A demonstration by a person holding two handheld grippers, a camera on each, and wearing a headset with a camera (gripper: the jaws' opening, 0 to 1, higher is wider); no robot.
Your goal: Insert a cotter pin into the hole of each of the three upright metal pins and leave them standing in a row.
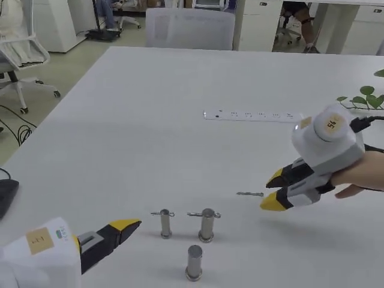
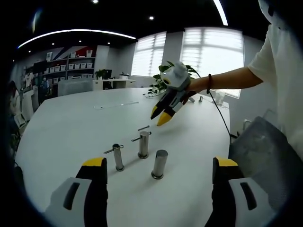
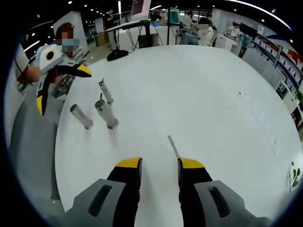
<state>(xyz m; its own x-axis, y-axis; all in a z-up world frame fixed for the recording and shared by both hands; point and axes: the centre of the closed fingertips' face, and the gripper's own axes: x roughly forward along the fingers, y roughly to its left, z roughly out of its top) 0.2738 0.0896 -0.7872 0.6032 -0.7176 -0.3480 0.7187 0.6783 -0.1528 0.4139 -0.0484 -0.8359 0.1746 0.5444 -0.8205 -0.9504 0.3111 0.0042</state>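
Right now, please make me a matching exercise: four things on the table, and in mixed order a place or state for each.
1 nearest metal pin
2 loose cotter pin
3 power strip
4 right gripper

A open
B far back on the table
C upright, nothing through it
D lying by the right gripper's tips

Pairs: 1-C, 2-D, 3-B, 4-A

White worktop [image 1: 150,120] bearing a white power strip [image 1: 251,115]; green plant [image 1: 365,97] at right edge; grey chair [image 1: 189,28] beyond.
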